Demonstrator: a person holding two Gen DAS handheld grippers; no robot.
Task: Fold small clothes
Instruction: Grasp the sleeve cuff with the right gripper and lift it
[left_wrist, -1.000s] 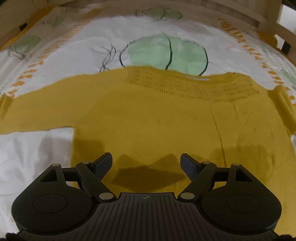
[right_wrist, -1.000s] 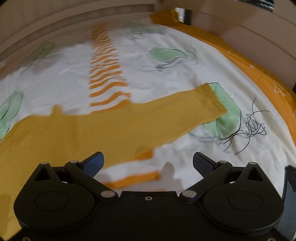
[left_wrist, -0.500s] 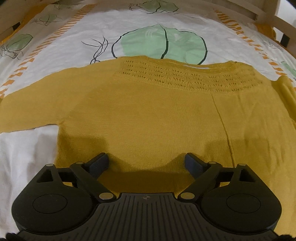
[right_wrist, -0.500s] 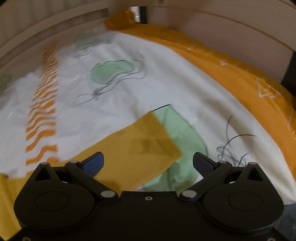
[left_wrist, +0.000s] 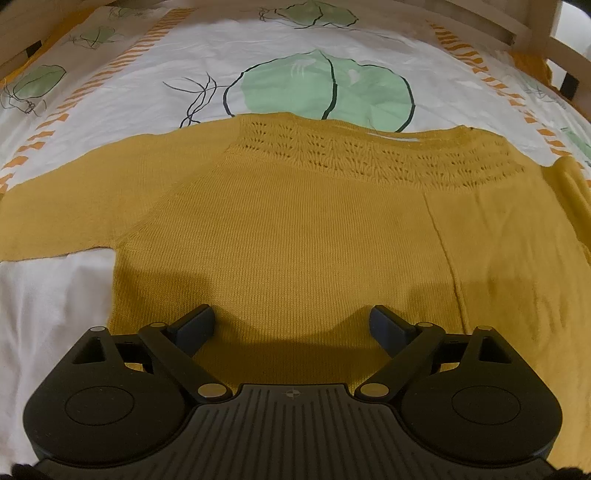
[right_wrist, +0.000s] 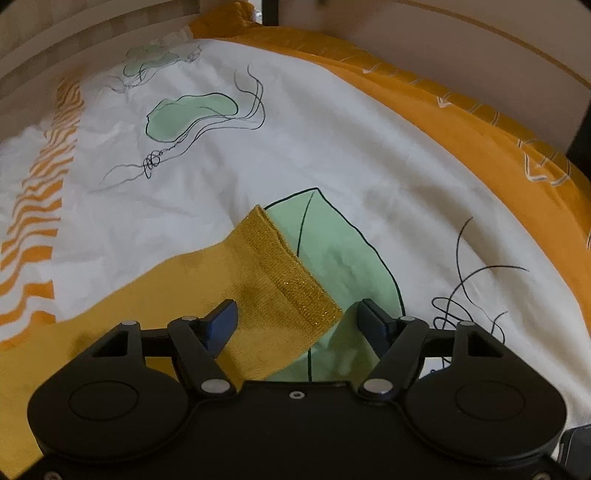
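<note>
A mustard knit sweater (left_wrist: 295, 236) lies flat on the leaf-print bedsheet (left_wrist: 258, 48), sleeves spread. The left gripper (left_wrist: 291, 326) hovers over its lower body, jaws wide apart, holding nothing. The right gripper (right_wrist: 297, 323) straddles the ribbed sleeve cuff (right_wrist: 291, 273), fingers open on either side, not clamped.

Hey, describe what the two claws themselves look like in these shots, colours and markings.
Both are matte black plastic with two round discs, angled link arms and silver pivot pins. The left claw has a ribbed centre plate with a small crosshair mark and dark pads. The right claw has a smooth plate, one centre screw and blue pads.
</note>
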